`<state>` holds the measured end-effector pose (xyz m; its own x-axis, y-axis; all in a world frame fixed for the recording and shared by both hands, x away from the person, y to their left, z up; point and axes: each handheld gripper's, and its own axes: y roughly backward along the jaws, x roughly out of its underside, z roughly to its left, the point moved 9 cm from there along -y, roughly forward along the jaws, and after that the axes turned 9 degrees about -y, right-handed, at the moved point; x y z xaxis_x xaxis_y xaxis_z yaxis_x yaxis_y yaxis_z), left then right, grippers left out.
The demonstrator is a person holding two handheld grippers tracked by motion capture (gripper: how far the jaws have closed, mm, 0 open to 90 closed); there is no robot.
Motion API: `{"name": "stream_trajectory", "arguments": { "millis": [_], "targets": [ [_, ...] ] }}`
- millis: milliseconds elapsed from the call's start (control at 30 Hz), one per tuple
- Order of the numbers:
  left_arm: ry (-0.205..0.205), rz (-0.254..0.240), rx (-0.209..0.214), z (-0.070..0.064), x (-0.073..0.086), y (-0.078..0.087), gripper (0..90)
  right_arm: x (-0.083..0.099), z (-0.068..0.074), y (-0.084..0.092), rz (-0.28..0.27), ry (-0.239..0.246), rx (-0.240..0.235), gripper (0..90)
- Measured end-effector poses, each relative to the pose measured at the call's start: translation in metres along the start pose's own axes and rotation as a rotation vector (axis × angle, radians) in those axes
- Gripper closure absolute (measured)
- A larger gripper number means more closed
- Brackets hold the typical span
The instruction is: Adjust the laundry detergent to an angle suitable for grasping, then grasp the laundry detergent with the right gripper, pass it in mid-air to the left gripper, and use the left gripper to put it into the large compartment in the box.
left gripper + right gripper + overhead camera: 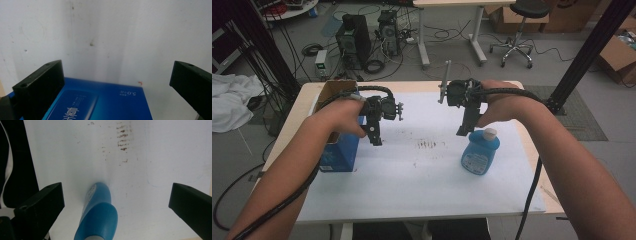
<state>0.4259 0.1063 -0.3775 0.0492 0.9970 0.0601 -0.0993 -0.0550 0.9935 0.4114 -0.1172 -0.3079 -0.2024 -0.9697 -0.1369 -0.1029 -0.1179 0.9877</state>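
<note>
A blue box [339,154] with white print stands at the left of the white table [422,185], its brown top open. My left gripper [375,136] hangs just right of the box, jaws pointing down and open. In the left gripper view the box [105,102] lies low between the wide jaws of the left gripper [117,75], untouched. A blue bottle [481,154] with a white cap stands at the right. My right gripper [464,130] hovers open just above and left of its cap. In the right gripper view the bottle [98,217] sits between the spread jaws of the right gripper [116,195], apart from both.
Brown smudges [428,145] mark the table's middle. On the floor beyond the far edge stand computer towers [354,40], cables, a desk and a stool [522,30]. A black frame post [587,55] rises at the right. A white cloth [229,100] lies left.
</note>
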Motion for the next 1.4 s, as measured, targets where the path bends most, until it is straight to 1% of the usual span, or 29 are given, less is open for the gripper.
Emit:
{"name": "stream_trajectory", "arguments": {
  "millis": [67, 167, 267, 367, 433, 500, 567, 700, 767, 867, 967, 1033, 1133, 1200, 1300, 1333, 1367, 1400],
  "targets": [
    [0.0, -0.008, -0.003, 0.0, -0.001, 0.002, 0.1, 0.0, -0.001, 0.0, 0.0, 0.0, -0.001, 0.0],
    [-0.003, -0.003, -0.004, -0.001, 0.0, 0.002, 0.1, 0.0, -0.001, 0.0, 0.004, -0.001, -0.002, 0.0],
    [0.005, -0.014, -0.003, -0.002, 0.0, 0.004, 0.1, -0.001, -0.001, 0.0, 0.005, 0.002, -0.005, 0.0],
    [0.01, -0.008, -0.009, -0.002, 0.001, 0.003, 0.1, -0.001, 0.0, 0.0, 0.008, 0.006, -0.001, 0.0],
    [0.009, -0.009, -0.003, -0.003, 0.0, 0.003, 0.1, -0.001, 0.0, 0.0, 0.004, 0.007, -0.001, 0.0],
    [0.001, -0.002, -0.005, -0.003, -0.001, 0.004, 0.1, 0.0, 0.0, 0.001, 0.006, 0.006, 0.0, 0.0],
    [-0.004, -0.005, -0.009, -0.003, -0.002, 0.005, 0.1, 0.0, 0.0, 0.002, 0.006, 0.005, 0.004, 0.0],
    [-0.003, -0.006, -0.016, -0.001, -0.002, 0.007, 0.1, 0.0, 0.0, 0.003, -0.001, 0.0, 0.009, 0.0],
    [-0.001, -0.006, -0.018, -0.001, -0.001, 0.008, 0.1, 0.0, 0.0, 0.002, 0.004, 0.004, 0.011, 0.0],
    [0.0, -0.004, -0.012, 0.0, 0.0, 0.009, 0.1, -0.002, -0.001, 0.001, 0.003, 0.007, 0.005, 0.0],
    [0.002, -0.008, -0.014, 0.001, 0.0, 0.009, 0.1, -0.002, -0.002, -0.001, 0.007, 0.005, 0.004, 0.0],
    [0.001, 0.0, -0.011, 0.001, 0.0, 0.008, 0.1, -0.001, -0.004, -0.002, 0.013, 0.002, 0.007, 0.0],
    [-0.004, -0.014, -0.012, 0.002, -0.001, 0.008, 0.1, 0.0, -0.005, -0.003, 0.008, -0.008, 0.007, 0.0],
    [-0.004, -0.014, -0.009, 0.002, -0.001, 0.006, 0.1, 0.001, -0.006, -0.004, 0.01, -0.013, 0.007, 0.0],
    [0.0, -0.008, -0.009, 0.002, 0.0, 0.004, 0.1, 0.002, -0.007, -0.006, 0.012, -0.016, 0.006, 0.0],
    [0.0, -0.009, -0.004, 0.002, 0.0, 0.004, 0.1, 0.002, -0.007, -0.008, 0.009, -0.019, 0.01, 0.0],
    [-0.002, -0.01, -0.002, 0.002, 0.0, 0.004, 0.1, 0.002, -0.006, -0.01, -0.019, -0.027, -0.002, 0.0],
    [-0.003, -0.005, -0.003, 0.002, 0.0, 0.004, 0.1, 0.001, -0.006, -0.01, -0.04, -0.033, 0.0, 0.0]
  ]
}}
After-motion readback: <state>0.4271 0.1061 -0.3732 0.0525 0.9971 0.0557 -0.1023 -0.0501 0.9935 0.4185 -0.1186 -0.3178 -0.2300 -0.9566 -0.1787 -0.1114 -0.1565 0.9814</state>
